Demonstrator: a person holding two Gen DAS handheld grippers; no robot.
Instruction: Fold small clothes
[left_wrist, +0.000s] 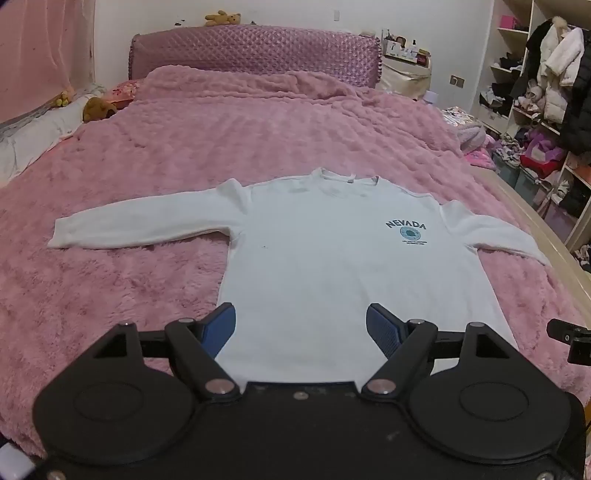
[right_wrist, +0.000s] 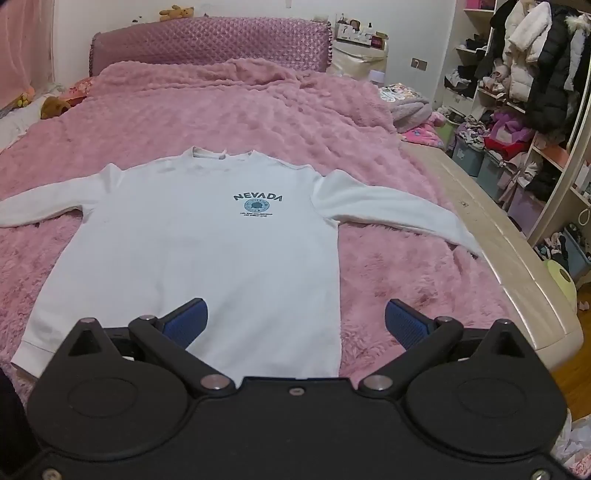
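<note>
**Shirt laid flat, both grippers ready above the hem**

The white long-sleeved shirt (left_wrist: 314, 266) lies face up and spread flat on the pink fluffy blanket (left_wrist: 129, 295), collar toward the headboard (left_wrist: 255, 51), hem toward me. Its "NEVADA" print (right_wrist: 258, 203) sits on the chest. Both sleeves stretch out sideways, the left sleeve (left_wrist: 140, 225) across the blanket, the right sleeve (right_wrist: 388, 210) reaching toward the wooden bed edge (right_wrist: 498, 258).

My left gripper (left_wrist: 300, 328) hangs over the lower part of the shirt body, jaws wide apart with nothing between them; its left pad sits near the shirt's left side edge. My right gripper (right_wrist: 295, 325) is also spread wide and empty, straddling the shirt's right side edge near the hem, one pad above cloth, the other above blanket. Whether either pad touches the fabric I cannot tell.

I judge that folding has not begun: no part of the shirt is turned over. The next move probably calls for pinching a sleeve or a side edge and carrying it inward across the body. The blanket's pile is deep, so I should catch only the shirt's layers and not the fluff beneath.

Beyond the bed, cluttered shelves (right_wrist: 517, 110) stand to the right.
</note>
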